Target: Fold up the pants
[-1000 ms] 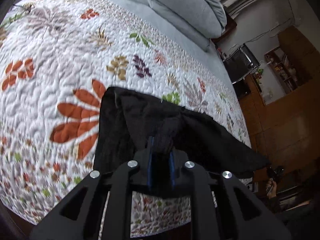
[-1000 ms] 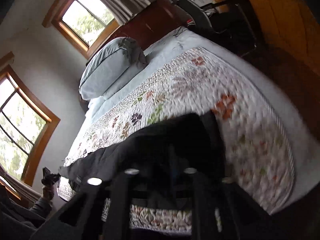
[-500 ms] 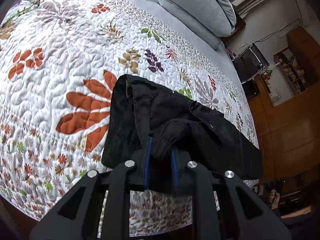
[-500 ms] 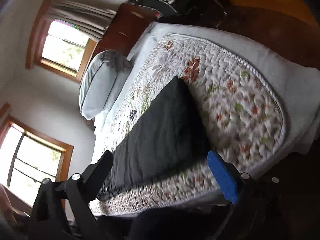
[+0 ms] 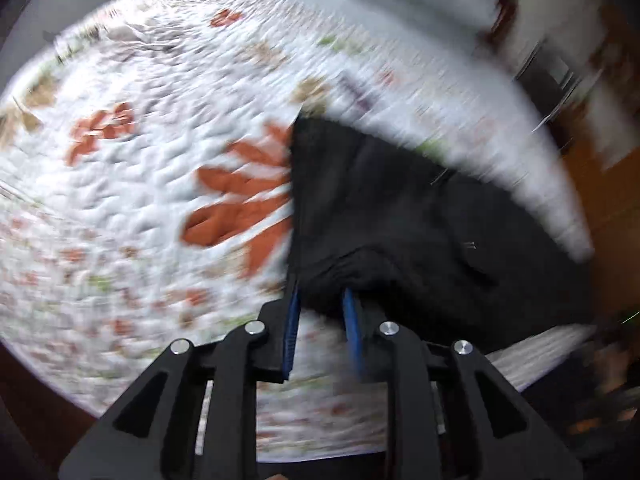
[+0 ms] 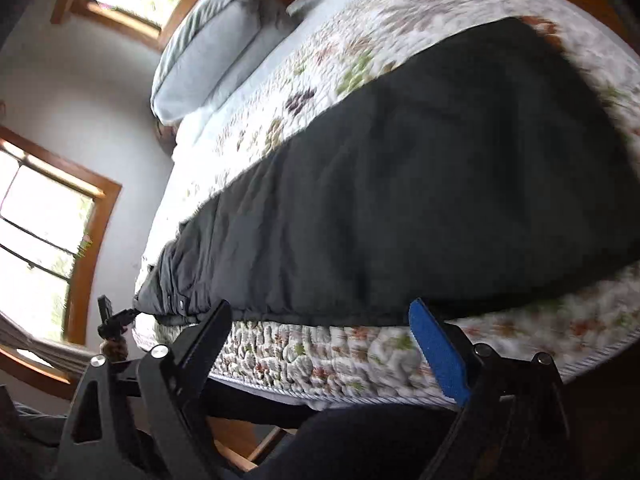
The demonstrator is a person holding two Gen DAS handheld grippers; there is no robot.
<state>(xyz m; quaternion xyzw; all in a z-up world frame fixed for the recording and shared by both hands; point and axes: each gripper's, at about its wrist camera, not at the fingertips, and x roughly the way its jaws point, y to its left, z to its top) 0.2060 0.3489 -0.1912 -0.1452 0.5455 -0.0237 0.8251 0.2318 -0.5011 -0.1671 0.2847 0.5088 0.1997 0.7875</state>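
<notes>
Black pants [image 6: 420, 184] lie stretched along the near edge of the bed on a floral quilt [image 6: 320, 352]. In the left wrist view the pants [image 5: 400, 208] run to the right, and my left gripper [image 5: 320, 300] is shut on a bunch of their fabric at the near edge; this view is blurred. My right gripper [image 6: 320, 312] is open and empty, its blue-padded fingers [image 6: 436, 344] spread just in front of the long near edge of the pants.
The quilt [image 5: 140, 160] covers the bed. Grey pillows [image 6: 216, 44] lie at the head of the bed. Windows [image 6: 44, 216] are on the wall to the left. Dark furniture [image 5: 548, 76] and wood floor lie beyond the far side.
My right gripper let go of the pants and opened, then moved in close to their near edge. My left gripper kept its hold and is moving; its view is now blurred.
</notes>
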